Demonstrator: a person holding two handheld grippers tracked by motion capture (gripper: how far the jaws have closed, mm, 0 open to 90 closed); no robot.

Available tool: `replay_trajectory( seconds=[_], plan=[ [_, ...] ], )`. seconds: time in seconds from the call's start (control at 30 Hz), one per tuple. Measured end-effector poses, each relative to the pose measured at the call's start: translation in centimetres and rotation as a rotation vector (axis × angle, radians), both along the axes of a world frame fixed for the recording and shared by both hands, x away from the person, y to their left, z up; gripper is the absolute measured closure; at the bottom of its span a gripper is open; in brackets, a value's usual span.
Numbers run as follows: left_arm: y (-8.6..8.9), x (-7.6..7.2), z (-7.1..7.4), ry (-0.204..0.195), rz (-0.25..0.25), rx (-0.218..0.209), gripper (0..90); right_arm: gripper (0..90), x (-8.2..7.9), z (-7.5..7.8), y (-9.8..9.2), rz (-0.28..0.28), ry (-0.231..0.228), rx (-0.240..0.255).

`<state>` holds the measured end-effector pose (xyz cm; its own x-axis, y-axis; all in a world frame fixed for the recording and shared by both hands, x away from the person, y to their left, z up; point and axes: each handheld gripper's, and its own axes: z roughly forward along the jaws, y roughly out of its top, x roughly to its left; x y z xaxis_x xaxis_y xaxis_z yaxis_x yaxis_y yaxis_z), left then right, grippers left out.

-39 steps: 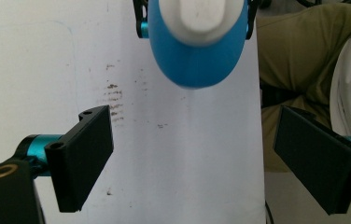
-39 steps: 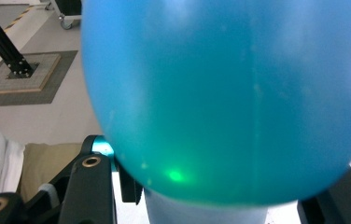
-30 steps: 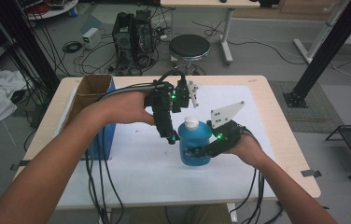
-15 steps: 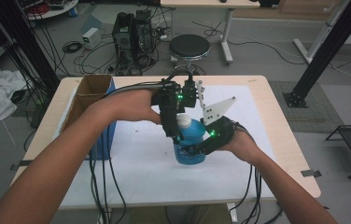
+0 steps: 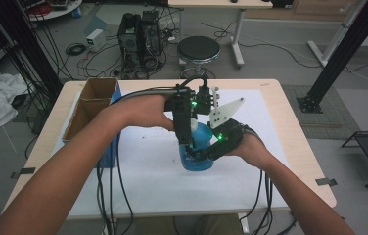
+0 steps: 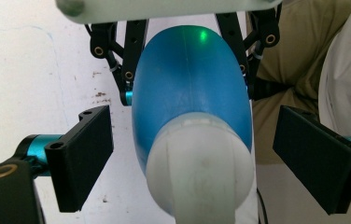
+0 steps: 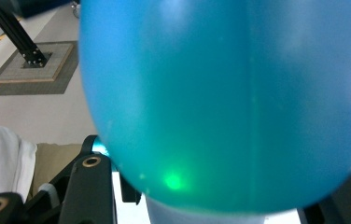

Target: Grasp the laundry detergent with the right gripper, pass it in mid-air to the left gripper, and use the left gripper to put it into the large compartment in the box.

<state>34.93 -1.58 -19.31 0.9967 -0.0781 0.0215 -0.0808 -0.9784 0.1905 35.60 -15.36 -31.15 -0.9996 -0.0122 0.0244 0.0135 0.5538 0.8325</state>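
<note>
A blue bottle [image 5: 196,155] with a white cap [image 6: 200,173] is held just above the white sheet at the table's middle. My right gripper [image 5: 207,151] is shut on its blue body [image 7: 220,93] from the right, its jaws at the bottle's sides. My left gripper [image 5: 186,128] comes down from above at the neck. It is open: its two black pads [image 6: 82,161] stand on either side of the cap with a gap on each side. The bottle's lower part is hidden behind the right gripper in the high view.
An open cardboard box [image 5: 90,104] with a blue side stands at the table's left edge. A white sheet [image 5: 148,181] covers most of the wooden table [image 5: 297,147]. Cables trail from both grippers over the front edge. A stool [image 5: 199,49] and computer gear stand beyond the table.
The right gripper has brought the bottle slightly left and tilted it. The left gripper has moved from beside the bottle to straddle its cap.
</note>
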Motion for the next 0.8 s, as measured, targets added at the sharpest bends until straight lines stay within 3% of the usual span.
replay_trajectory(
  seconds=[0.3,0.5,0.8],
  plan=[
    [-0.13,0.13,-0.21,0.000,0.007,0.000,12.3,43.6,0.02,0.27,-0.04,-0.003,0.000,0.005],
    [-0.32,0.14,-0.41,-0.002,0.006,0.003,12.3,43.5,-0.11,0.49,-0.22,-0.009,0.027,0.010],
    [-0.54,0.18,-0.69,-0.010,-0.002,-0.003,12.4,43.6,-0.05,0.58,-0.33,-0.006,0.020,0.005]
  ],
)
